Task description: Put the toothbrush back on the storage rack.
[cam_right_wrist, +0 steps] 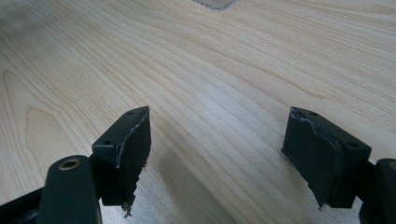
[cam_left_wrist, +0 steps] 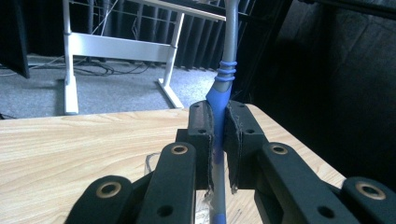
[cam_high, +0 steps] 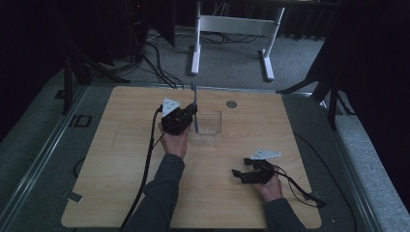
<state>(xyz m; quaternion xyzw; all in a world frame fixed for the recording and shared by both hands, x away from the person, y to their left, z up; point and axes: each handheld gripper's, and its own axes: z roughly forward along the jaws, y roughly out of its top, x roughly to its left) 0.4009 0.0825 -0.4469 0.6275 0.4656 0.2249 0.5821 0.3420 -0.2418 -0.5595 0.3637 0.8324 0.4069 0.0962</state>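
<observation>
A thin grey tool with a blue grip section stands upright, and my left gripper is shut on it at the blue part. From above, the left gripper holds the tool over the left edge of a clear plastic box on the wooden table. The tool's lower end reaches down toward the box; its tip is hidden. My right gripper rests low near the table's front right, jaws open and empty, facing bare wood. A corner of the box shows far ahead.
A small round metal disc sits in the tabletop behind the box. A white desk frame and cables stand on the floor beyond the table. Dark curtains flank both sides. A scrap of tape lies at the front left corner.
</observation>
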